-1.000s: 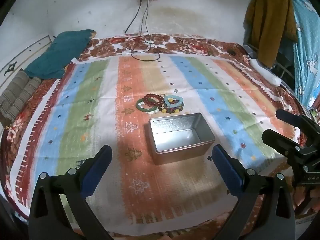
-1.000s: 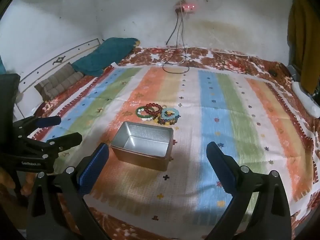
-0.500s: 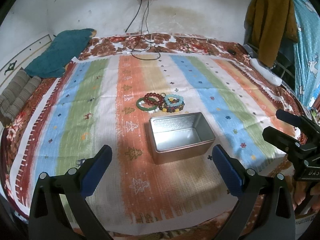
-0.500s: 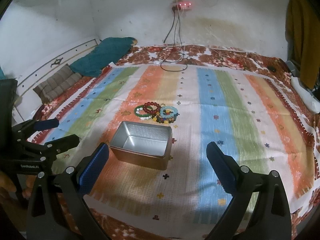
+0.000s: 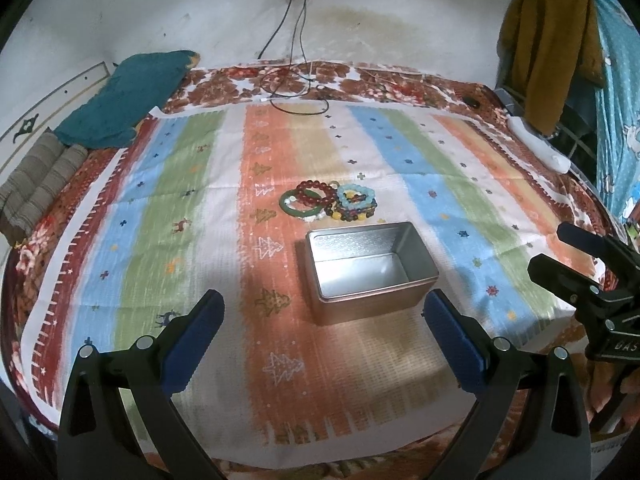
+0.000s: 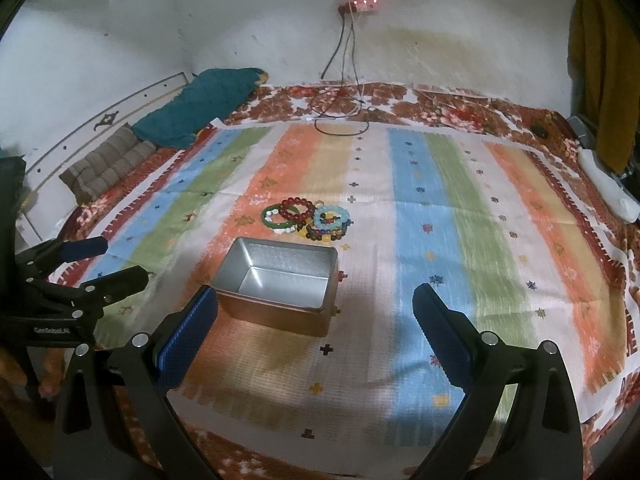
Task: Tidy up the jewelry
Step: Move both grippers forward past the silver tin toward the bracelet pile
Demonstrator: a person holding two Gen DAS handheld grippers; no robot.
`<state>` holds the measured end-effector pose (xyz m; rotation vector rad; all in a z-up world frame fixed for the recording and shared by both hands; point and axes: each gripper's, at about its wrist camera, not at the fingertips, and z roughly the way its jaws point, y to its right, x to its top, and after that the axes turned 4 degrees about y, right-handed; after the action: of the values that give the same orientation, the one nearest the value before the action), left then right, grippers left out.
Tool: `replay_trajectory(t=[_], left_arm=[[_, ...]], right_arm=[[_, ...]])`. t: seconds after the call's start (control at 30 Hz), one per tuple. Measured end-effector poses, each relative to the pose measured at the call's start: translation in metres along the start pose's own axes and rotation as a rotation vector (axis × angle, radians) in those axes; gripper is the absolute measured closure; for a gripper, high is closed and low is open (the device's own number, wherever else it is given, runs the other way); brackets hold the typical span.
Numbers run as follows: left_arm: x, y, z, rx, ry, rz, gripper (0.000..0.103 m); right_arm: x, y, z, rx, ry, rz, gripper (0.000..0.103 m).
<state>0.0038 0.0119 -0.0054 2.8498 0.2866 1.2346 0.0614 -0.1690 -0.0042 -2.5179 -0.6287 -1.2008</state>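
Little change from 1 s ago: both views edge slightly nearer. Left gripper and right gripper spread wide, empty. Bracelets piled on bed cloth just behind empty tin. Sorting not started.

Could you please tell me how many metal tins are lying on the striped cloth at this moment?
1: the open metal tin sits mid-cloth, just nearer than the bracelet pile. None seems hidden.
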Motion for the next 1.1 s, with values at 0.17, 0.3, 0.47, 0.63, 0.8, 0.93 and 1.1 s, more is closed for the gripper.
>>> replay_trajectory(t=[0.17,0.3,0.47,0.63,0.8,0.93,1.1], left_arm=[[0.000,0.002,0.000,-0.001,0.003,0.013,0.006],[-0.001,0.002,0.001,0.003,-0.001,0.007,0.006],[0.001,-0.002,0.004,0.015,-0.011,-0.007,0.006],[0.002,-0.006,0.006,0.017,-0.025,-0.031,0.006],[0.004,-0.006,0.009,0.023,-0.030,-0.022,0.006],[0.005,-0.005,0.011,0.030,-0.023,-0.016,0.006],[0.014,-0.006,0.017,0.033,-0.013,-0.025,0.006]], right_arm=[[0.000,0.003,0.004,-0.011,-0.018,0.011,0.004],[0.000,0.002,0.005,-0.018,-0.016,0.010,0.004],[0.001,0.002,0.007,-0.022,-0.021,0.012,0.004],[0.004,0.000,0.012,-0.035,-0.040,0.001,0.004],[0.004,-0.003,0.015,-0.041,-0.038,-0.010,0.004],[0.007,0.000,0.020,-0.029,-0.049,0.007,0.004],[0.012,0.004,0.029,-0.016,-0.066,0.027,0.004]])
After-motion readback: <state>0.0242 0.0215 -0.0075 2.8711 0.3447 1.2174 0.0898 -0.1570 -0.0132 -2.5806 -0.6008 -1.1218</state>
